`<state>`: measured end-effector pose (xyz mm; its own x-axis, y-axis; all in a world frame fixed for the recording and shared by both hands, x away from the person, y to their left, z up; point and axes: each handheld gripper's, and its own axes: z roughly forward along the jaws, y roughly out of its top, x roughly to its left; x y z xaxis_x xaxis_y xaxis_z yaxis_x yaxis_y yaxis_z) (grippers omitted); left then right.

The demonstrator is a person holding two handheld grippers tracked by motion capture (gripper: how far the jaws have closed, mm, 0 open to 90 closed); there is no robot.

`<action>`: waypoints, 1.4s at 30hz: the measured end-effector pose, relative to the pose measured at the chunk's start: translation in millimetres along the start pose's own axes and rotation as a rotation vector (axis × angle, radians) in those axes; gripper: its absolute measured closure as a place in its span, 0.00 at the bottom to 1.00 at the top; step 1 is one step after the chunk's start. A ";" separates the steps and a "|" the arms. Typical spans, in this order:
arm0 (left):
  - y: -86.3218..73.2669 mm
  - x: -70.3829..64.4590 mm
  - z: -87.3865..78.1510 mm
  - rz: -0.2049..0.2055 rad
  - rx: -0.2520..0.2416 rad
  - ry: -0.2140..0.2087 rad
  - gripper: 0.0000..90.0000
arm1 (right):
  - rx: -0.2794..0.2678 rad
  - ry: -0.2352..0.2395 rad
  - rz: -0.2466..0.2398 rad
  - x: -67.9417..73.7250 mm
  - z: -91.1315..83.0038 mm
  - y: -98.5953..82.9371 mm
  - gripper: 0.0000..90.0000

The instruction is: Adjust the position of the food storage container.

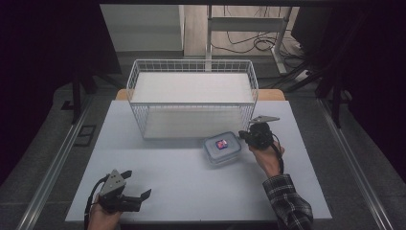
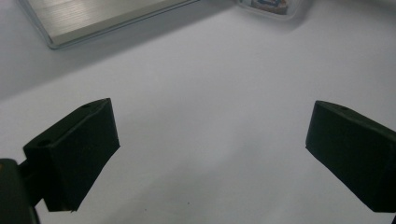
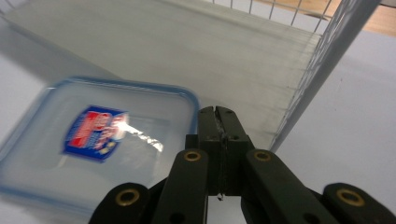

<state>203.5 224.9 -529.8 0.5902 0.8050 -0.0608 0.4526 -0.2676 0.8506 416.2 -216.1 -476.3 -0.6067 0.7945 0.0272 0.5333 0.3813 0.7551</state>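
A clear plastic container (image 1: 220,148) with a blue-rimmed lid and a red and blue label sits on the white table, just in front of the wire basket's right end. My right gripper (image 1: 245,135) is at the container's right edge. In the right gripper view its jaws (image 3: 217,116) are pressed together at the rim of the container (image 3: 93,140), with a thin clear sliver pinched between them. My left gripper (image 1: 137,183) rests near the table's front left, jaws wide apart (image 2: 210,154) over bare table. The container (image 2: 268,5) lies far ahead of it.
A white wire basket (image 1: 191,62) with a pale flat liner stands at the back middle of the table (image 1: 182,187); its mesh wall (image 3: 322,60) rises close to my right gripper. Desk legs and cables lie on the floor beyond.
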 end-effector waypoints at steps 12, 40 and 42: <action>0.8 0.1 0.6 -0.020 -0.005 -0.010 0.02 | 0.044 0.036 0.023 -5.7 23.8 -11.4 0.99; 81.0 20.3 116.2 -0.044 0.074 -0.083 1.00 | 0.065 0.171 -0.018 60.8 19.1 -19.9 0.99; 82.7 21.6 122.0 -0.049 0.082 -0.086 1.00 | 0.061 0.171 -0.009 58.5 22.7 -17.8 0.99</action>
<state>335.3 155.5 -524.5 0.6197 0.7707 -0.1484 0.5330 -0.2744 0.8004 384.6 -165.7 -503.0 -0.7000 0.7011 0.1357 0.5594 0.4202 0.7145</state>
